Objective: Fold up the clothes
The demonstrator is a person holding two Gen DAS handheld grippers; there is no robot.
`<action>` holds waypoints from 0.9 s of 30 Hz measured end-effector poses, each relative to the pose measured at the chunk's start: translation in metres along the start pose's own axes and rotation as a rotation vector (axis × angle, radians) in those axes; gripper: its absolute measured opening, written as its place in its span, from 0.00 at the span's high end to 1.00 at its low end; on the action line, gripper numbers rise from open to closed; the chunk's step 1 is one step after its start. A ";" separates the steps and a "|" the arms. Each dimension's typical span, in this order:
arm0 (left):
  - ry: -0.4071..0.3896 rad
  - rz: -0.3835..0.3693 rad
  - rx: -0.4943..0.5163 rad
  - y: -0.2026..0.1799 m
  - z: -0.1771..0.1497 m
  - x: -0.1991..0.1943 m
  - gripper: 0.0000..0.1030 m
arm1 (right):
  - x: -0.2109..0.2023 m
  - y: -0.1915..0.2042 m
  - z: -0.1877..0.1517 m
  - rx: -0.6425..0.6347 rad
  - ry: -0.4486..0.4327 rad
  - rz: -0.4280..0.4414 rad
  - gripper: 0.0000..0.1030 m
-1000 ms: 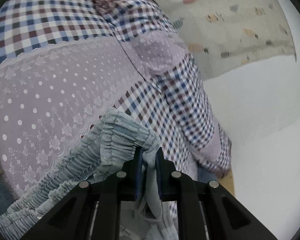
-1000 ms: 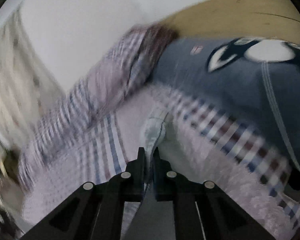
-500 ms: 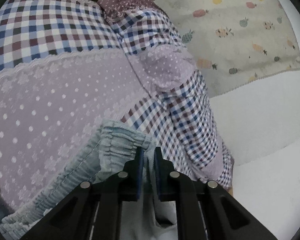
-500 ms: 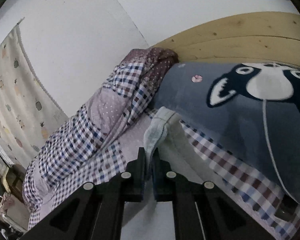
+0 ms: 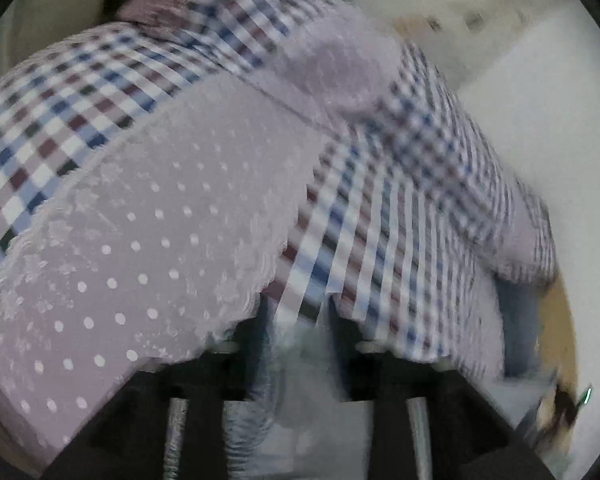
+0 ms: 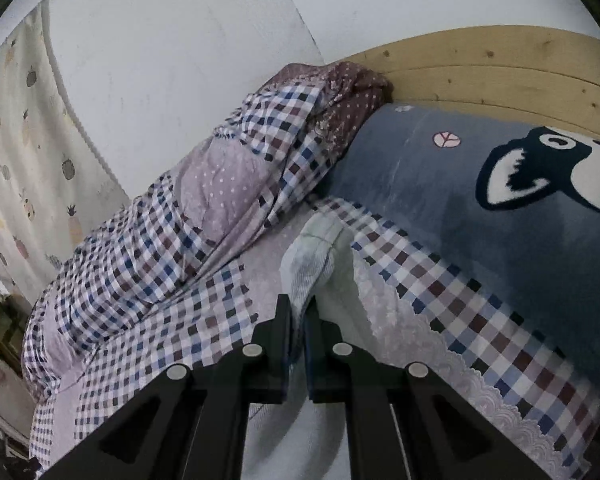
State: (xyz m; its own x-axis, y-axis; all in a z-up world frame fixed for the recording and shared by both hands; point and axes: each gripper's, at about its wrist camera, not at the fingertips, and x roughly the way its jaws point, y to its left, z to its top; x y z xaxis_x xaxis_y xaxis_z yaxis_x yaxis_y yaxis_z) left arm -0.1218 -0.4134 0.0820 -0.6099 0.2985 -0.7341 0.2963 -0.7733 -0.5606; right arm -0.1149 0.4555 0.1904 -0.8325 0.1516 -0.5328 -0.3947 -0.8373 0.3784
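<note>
On my left, the left gripper [image 5: 296, 320] is smeared by motion; its jaws seem to stand apart, with pale blue cloth, the garment [image 5: 256, 412], lying between and below them, but I cannot tell from this blur whether they grip it or merely straddle it; beyond lies the dotted lilac bedspread [image 5: 140, 240] with its checked border.

Moving right, the right gripper [image 6: 298, 312] is sharp; its jaws are closed to a thin slit with a fold of the garment's [image 6: 312, 256] pale blue-white fabric pinched between them; the cloth rises above the fingertips and droops over, held just over the bedspread [image 6: 204, 312]; further right sits the grey blanket [image 6: 440, 208] with a cartoon face, against the wooden headboard [image 6: 500, 68], and a crumpled quilt [image 6: 188, 232] heaps along the wall.

I judge a fold is under way, though how far along I cannot say; to do it well I would keep the right-hand pinch firm, confirm the left hold once the view steadies, keep the edge between both tools taut and level, lower it onto flat bedspread well apart from the quilt, and release only when the cloth lies smooth.
</note>
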 end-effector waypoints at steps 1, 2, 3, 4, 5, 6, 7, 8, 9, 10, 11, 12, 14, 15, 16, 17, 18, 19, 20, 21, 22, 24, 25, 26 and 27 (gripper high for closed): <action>0.042 0.019 0.038 0.001 -0.002 0.009 0.36 | 0.001 -0.003 -0.002 0.001 0.004 -0.004 0.96; 0.067 0.020 0.036 0.005 -0.005 0.015 0.36 | 0.001 -0.006 -0.004 0.003 0.005 -0.010 0.96; 0.088 0.018 0.029 0.009 -0.007 0.020 0.36 | 0.003 -0.011 -0.005 0.005 0.006 -0.016 0.96; 0.110 0.016 0.021 0.013 -0.009 0.025 0.36 | 0.003 -0.015 -0.006 0.010 0.009 -0.024 0.96; 0.129 0.014 0.020 0.015 -0.010 0.028 0.36 | 0.004 -0.019 -0.007 0.016 0.011 -0.031 0.96; 0.146 0.012 0.020 0.016 -0.011 0.032 0.36 | 0.004 -0.023 -0.008 0.024 0.014 -0.037 0.96; 0.164 0.010 0.020 0.017 -0.012 0.035 0.36 | 0.004 -0.026 -0.010 0.030 0.015 -0.043 0.96; 0.183 0.018 0.028 0.017 -0.013 0.038 0.36 | 0.004 -0.029 -0.011 0.036 0.016 -0.049 0.96; 0.204 0.028 0.037 0.016 -0.014 0.041 0.36 | 0.004 -0.030 -0.012 0.039 0.017 -0.051 0.96; 0.224 0.038 0.046 0.016 -0.016 0.044 0.36 | 0.005 -0.031 -0.013 0.040 0.017 -0.052 0.96; 0.237 0.035 0.053 0.016 -0.018 0.046 0.36 | 0.005 -0.031 -0.015 0.039 0.017 -0.053 0.96; 0.248 0.034 0.053 0.016 -0.018 0.048 0.36 | 0.005 -0.030 -0.016 0.039 0.016 -0.054 0.96; 0.286 0.040 0.048 0.016 -0.020 0.055 0.36 | 0.006 -0.028 -0.017 0.035 0.022 -0.053 0.95; 0.301 0.048 0.051 0.015 -0.020 0.058 0.36 | 0.007 -0.026 -0.018 0.032 0.025 -0.052 0.95; 0.316 0.057 0.055 0.013 -0.021 0.060 0.36 | 0.008 -0.025 -0.019 0.030 0.028 -0.051 0.95; 0.324 0.059 0.067 0.011 -0.021 0.060 0.36 | 0.009 -0.023 -0.020 0.028 0.031 -0.050 0.95; 0.332 0.037 0.074 0.008 -0.019 0.059 0.38 | 0.009 -0.022 -0.020 0.022 0.032 -0.051 0.95; 0.329 -0.003 0.064 0.007 -0.018 0.058 0.38 | 0.009 -0.020 -0.020 0.016 0.032 -0.052 0.95; 0.309 -0.067 0.051 0.004 -0.014 0.056 0.42 | 0.010 -0.019 -0.021 0.011 0.031 -0.054 0.95; 0.285 -0.116 0.048 0.001 -0.010 0.055 0.47 | 0.010 -0.018 -0.021 0.007 0.029 -0.055 0.95; 0.274 -0.141 0.044 -0.001 -0.008 0.057 0.49 | 0.011 -0.016 -0.021 0.007 0.030 -0.054 0.95; 0.274 -0.162 0.038 -0.004 -0.006 0.066 0.62 | 0.013 -0.014 -0.023 0.007 0.034 -0.053 0.95; 0.285 -0.158 0.038 -0.005 -0.007 0.073 0.68 | 0.015 -0.013 -0.024 0.004 0.039 -0.055 0.95; 0.307 -0.128 0.037 -0.005 -0.009 0.085 0.89 | 0.018 -0.012 -0.026 0.001 0.045 -0.057 0.95; 0.315 -0.112 0.036 -0.004 -0.011 0.091 0.93 | 0.020 -0.011 -0.027 0.000 0.050 -0.059 0.95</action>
State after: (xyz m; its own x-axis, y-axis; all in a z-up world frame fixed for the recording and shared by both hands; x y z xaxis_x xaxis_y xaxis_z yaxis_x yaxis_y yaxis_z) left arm -0.1701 -0.3766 0.0134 -0.3788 0.5369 -0.7538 0.2106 -0.7432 -0.6351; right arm -0.1165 0.4539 0.1555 -0.7873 0.1745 -0.5914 -0.4428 -0.8275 0.3453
